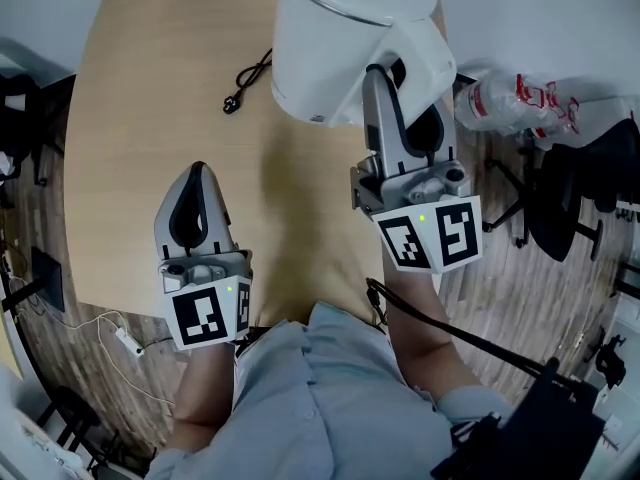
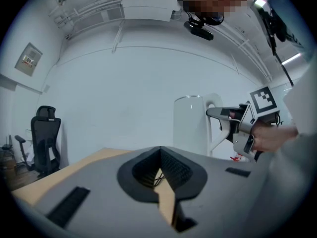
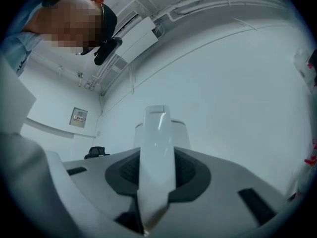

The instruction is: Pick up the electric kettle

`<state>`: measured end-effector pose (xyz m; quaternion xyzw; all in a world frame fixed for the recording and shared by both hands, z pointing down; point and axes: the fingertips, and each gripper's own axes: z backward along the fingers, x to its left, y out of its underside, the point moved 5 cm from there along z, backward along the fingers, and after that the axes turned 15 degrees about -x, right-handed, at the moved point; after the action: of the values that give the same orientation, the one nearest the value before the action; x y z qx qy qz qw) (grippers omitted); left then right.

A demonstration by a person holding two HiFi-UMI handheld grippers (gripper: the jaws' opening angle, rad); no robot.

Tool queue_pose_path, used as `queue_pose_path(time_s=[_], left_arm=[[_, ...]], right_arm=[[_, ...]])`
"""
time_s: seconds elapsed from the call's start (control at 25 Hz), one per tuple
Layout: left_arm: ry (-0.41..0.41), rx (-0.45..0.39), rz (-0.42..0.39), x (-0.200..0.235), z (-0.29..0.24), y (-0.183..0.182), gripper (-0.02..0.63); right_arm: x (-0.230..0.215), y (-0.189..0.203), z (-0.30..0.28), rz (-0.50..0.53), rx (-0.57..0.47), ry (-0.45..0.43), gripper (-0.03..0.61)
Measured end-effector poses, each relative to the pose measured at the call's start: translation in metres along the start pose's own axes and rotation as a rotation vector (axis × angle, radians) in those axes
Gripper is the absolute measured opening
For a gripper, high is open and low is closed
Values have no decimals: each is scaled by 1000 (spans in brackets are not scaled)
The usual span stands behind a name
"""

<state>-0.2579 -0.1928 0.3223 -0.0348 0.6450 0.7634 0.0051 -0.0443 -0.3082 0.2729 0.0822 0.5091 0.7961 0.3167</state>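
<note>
**Lift stage of the pick-up.** The right claw (image 1: pixel 405 103) is clamped on the curved white handle (image 3: pixel 157 152) of the white plastic electric kettle (image 1: pixel 330 48), and the handle fills the gap between its dark pads. The kettle hangs over the far right part of the light wooden surface (image 1: pixel 150 128). Judging by its apparent size and the shadow beneath, it is clear of that surface. The left claw (image 1: pixel 197 175) is drawn together on nothing, over the near part of the surface and well apart from the kettle.

**Next move, as judged:** raise the kettle with its body upright and the grip firm.

**Hidden:** the kettle's underside and any base, screened by its own body in the head view and by the left claw in the left gripper view. Whether the black plug and cord (image 1: pixel 245 80) belongs to the kettle cannot be told.
</note>
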Motion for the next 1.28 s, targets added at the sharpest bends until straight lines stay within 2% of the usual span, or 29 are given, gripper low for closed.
queue_pose_path(time_s=[0.44,0.8,1.28], left_arm=[[-90,-9,-36,16,32,-12,0],[-101,14,-50,21,47,-12,0],[-98,27,-52,21,48,-11,0]], right_arm=[[44,43,22,-98,111,-132,98],[59,79,41,-127,182,-156,98],[63,98,60,-132,194,-208,101]])
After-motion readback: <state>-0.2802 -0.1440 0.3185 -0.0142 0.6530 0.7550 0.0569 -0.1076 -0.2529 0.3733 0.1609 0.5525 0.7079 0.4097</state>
